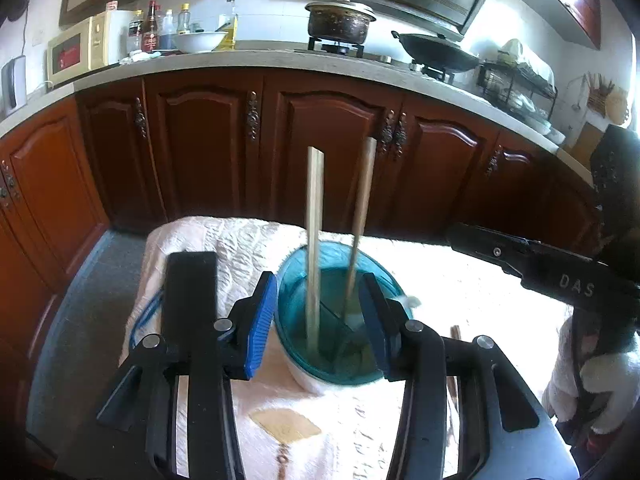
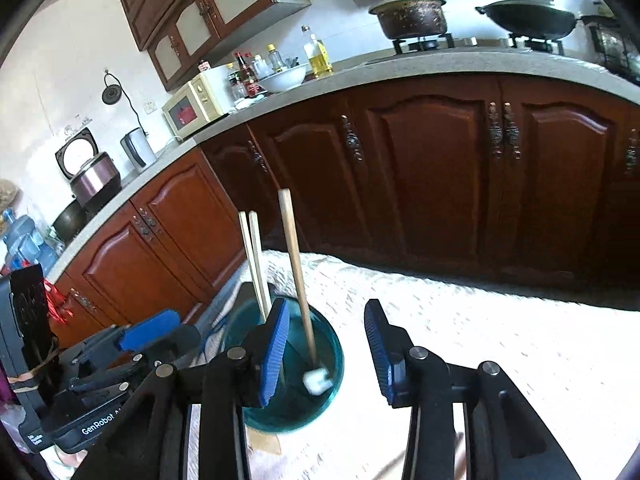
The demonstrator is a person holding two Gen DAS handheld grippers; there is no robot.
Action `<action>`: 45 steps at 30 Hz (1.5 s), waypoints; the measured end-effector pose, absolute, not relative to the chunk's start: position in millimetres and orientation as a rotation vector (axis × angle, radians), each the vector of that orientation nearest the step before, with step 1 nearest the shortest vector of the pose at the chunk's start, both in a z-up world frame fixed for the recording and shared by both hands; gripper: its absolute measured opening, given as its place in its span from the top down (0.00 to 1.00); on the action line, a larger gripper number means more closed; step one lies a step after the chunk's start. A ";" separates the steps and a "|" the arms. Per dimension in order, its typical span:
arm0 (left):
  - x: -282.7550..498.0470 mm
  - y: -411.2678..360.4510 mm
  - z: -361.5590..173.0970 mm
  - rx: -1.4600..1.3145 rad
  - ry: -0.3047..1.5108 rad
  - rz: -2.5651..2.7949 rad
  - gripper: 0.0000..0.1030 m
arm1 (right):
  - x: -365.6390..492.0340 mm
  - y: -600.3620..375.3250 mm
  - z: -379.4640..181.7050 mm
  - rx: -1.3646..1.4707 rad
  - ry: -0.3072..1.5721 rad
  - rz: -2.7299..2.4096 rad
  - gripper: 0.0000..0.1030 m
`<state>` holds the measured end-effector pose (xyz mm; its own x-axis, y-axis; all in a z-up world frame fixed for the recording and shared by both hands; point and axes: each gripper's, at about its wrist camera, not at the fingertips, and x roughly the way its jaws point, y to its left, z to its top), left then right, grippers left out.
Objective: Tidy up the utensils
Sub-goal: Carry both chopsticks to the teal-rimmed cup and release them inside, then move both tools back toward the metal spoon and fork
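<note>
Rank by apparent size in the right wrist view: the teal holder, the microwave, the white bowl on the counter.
1. teal holder, largest, though it sits right by the camera
2. microwave
3. white bowl, smallest
Distance inflates the holder; the picture does not settle true sizes.

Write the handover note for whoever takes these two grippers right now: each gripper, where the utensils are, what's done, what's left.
Left gripper: open, holding nothing, jaws either side of the teal holder.
Right gripper: open, empty, just right of the holder.
Chopsticks: a pair and a single one stand upright in the holder on the white cloth.
Done: those three are in.
Left: one more wooden stick seems to lie on the cloth near the left gripper; check and add it.
</note>
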<state>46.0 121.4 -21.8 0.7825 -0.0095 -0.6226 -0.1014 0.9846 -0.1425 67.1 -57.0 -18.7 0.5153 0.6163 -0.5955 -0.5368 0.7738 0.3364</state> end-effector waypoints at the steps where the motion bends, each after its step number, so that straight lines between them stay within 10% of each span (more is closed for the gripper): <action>1: 43.3 117.2 -22.9 -0.170 0.671 0.049 0.59 | 61.5 -61.3 -18.9 0.107 0.758 0.682 0.62; 45: 24.6 24.1 -78.0 -0.059 0.823 -0.163 0.59 | -35.5 -212.4 -85.8 0.082 0.918 0.382 0.54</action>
<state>24.6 24.1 -78.0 0.6681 -0.1669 -0.7251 0.1212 0.9859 -0.1152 -35.5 -212.4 -85.8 0.5457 0.3561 -0.7586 -0.2867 0.9299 0.2303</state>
